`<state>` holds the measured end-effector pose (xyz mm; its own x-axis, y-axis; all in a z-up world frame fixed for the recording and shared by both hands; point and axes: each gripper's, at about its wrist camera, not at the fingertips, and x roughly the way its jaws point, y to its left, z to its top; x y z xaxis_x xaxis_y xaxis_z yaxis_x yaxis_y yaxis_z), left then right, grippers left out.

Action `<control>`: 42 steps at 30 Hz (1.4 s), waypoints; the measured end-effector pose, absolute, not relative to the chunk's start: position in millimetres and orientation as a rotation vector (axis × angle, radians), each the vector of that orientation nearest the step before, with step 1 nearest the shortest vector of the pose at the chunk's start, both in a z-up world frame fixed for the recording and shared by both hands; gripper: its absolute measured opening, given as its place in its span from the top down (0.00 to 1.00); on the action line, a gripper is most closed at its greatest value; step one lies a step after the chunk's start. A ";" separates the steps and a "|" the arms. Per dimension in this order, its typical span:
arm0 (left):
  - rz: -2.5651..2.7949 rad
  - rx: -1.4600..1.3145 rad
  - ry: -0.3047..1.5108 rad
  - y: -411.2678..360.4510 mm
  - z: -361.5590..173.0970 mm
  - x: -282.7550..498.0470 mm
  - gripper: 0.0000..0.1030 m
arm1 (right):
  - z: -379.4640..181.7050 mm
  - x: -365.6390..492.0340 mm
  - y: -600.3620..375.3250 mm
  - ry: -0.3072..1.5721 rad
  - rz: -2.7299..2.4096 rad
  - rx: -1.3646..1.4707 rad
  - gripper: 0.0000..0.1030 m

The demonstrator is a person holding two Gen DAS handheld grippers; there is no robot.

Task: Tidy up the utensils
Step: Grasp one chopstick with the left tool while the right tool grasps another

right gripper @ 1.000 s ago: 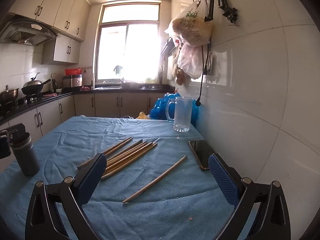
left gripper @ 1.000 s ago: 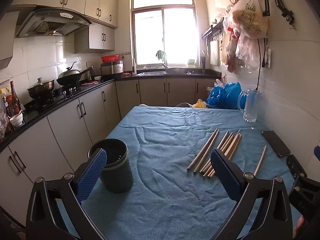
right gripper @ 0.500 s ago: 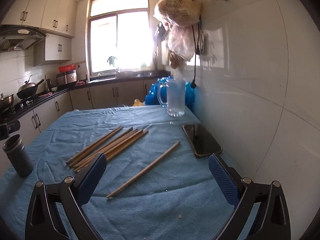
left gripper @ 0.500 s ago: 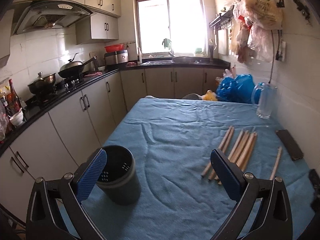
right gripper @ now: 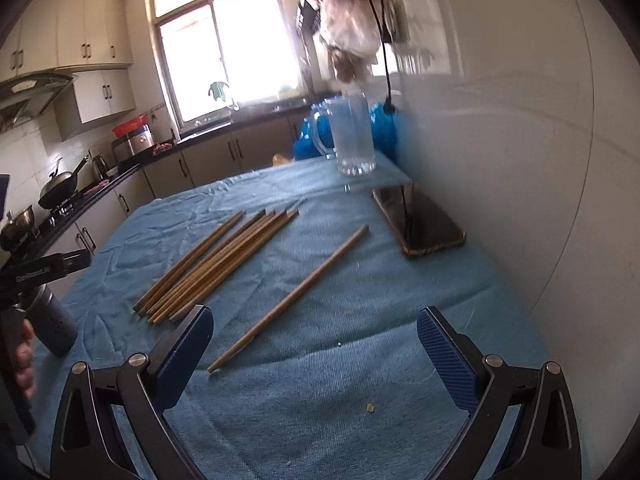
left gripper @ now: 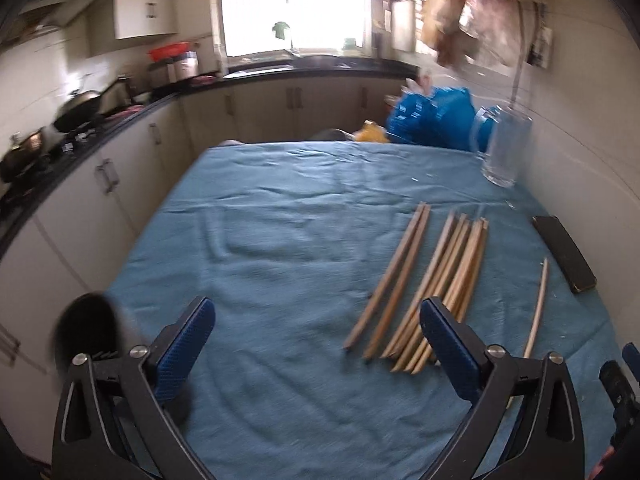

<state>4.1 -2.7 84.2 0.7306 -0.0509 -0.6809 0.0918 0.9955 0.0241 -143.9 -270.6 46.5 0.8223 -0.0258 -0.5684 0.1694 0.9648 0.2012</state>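
Observation:
Several wooden chopsticks (left gripper: 436, 280) lie in a loose bundle on the blue cloth (left gripper: 280, 240), and a single chopstick (left gripper: 538, 308) rests apart to their right. My left gripper (left gripper: 316, 342) hovers low before the bundle's near ends. Its jaws are wide and closing, with nothing gripped. A dark perforated holder (left gripper: 86, 328) stands blurred at its left finger. In the right wrist view the bundle (right gripper: 216, 264) is ahead to the left, the single chopstick (right gripper: 292, 296) ends just before my open, empty right gripper (right gripper: 316, 354), and the holder (right gripper: 52, 324) stands far left.
A black phone (right gripper: 420, 220) lies by the tiled wall, with a glass mug (right gripper: 352, 136) and a blue bag (left gripper: 432, 120) behind it. Plastic bags hang overhead on the wall. Counter and stove run along the left. A hand (right gripper: 24, 356) holds the left gripper beside the holder.
The left gripper swung right, off the holder and toward the chopstick bundle, tipping downward. The right gripper dipped, rolled, and came nearer the single chopstick.

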 end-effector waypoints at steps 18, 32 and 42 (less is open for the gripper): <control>-0.228 0.027 0.952 -26.2 13.5 69.3 0.77 | 32.1 -135.9 -275.3 0.629 -0.067 0.269 0.00; -0.171 -0.120 1.054 1.1 12.5 38.9 0.93 | 34.3 -119.4 -268.8 0.712 -0.032 0.300 0.00; -0.155 -0.167 1.087 18.6 14.4 -34.3 0.94 | 12.8 -48.2 -232.8 0.920 -0.018 0.172 0.19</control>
<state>-34.3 18.6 14.4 0.4564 -0.2068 -0.8654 0.0428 0.9766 -0.2109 -48.2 -232.8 12.8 0.6070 0.0584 -0.7925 0.0887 0.9861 0.1407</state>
